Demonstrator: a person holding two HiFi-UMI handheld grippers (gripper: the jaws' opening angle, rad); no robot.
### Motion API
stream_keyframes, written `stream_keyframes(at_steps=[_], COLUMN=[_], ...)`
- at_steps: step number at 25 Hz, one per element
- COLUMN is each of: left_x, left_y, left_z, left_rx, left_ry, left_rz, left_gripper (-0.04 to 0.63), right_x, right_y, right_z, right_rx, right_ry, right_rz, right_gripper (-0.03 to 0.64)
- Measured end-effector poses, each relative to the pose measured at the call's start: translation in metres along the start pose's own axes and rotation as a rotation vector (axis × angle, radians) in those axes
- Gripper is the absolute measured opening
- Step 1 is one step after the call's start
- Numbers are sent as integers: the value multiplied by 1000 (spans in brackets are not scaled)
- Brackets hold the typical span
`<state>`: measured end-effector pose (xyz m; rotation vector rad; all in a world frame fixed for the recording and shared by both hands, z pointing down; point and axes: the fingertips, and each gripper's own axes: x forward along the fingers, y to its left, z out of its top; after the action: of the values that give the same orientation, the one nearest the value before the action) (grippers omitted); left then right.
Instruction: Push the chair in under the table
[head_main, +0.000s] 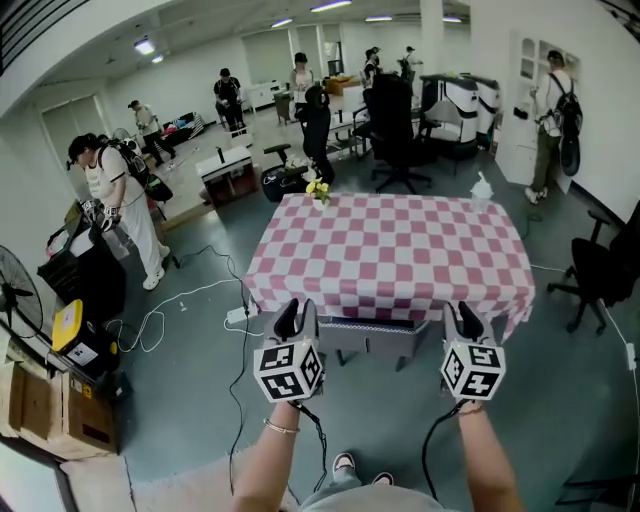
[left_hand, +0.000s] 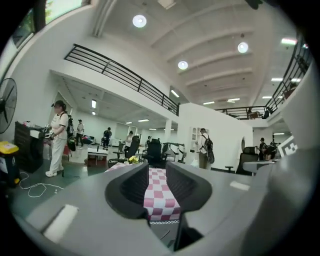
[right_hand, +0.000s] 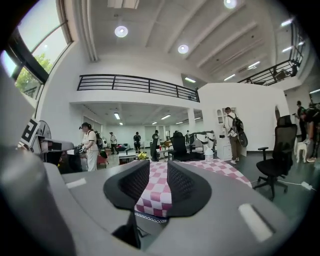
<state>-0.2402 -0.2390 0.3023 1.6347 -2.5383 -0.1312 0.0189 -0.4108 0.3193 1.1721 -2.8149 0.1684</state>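
The table (head_main: 400, 255) wears a pink-and-white checked cloth and stands straight ahead. A grey chair (head_main: 372, 337) sits tucked under its near edge, only the top of it showing. My left gripper (head_main: 297, 320) and right gripper (head_main: 465, 323) are held level side by side, just short of the cloth's hem, on either side of the chair. In the left gripper view the left gripper (left_hand: 157, 182) stands open, with only the checked cloth (left_hand: 159, 192) seen through the gap. The right gripper (right_hand: 158, 182) is likewise open and holds nothing. Neither touches the chair.
Yellow flowers (head_main: 318, 188) and a white bottle (head_main: 482, 188) stand on the table's far edge. Black office chairs stand behind (head_main: 398, 125) and at the right (head_main: 598, 272). A fan (head_main: 15, 300), boxes (head_main: 55, 405) and floor cables (head_main: 185, 300) are at the left, near a person (head_main: 115, 195).
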Motion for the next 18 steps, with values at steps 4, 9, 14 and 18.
stream_keyframes(at_steps=[4,9,14,18], left_x=[-22,-30,-33,-32], left_y=[3,3,2,0], left_z=[7,9,8,5], left_rx=[-11,-12,26,39], left_ry=[-65,-72,-63,-53], left_rz=[63,51,45,33], left_gripper=[32,2,0,0], right_x=[-29,-54,-66,-68], right_y=[-5,-9,-23,-32], right_z=[7,10,-2,-9], right_rx=[-30,-32,3,26], right_ry=[-32,-66,-57,-49], right_rz=[-56,-107,-155,-186], right_gripper=[77,30,25,25])
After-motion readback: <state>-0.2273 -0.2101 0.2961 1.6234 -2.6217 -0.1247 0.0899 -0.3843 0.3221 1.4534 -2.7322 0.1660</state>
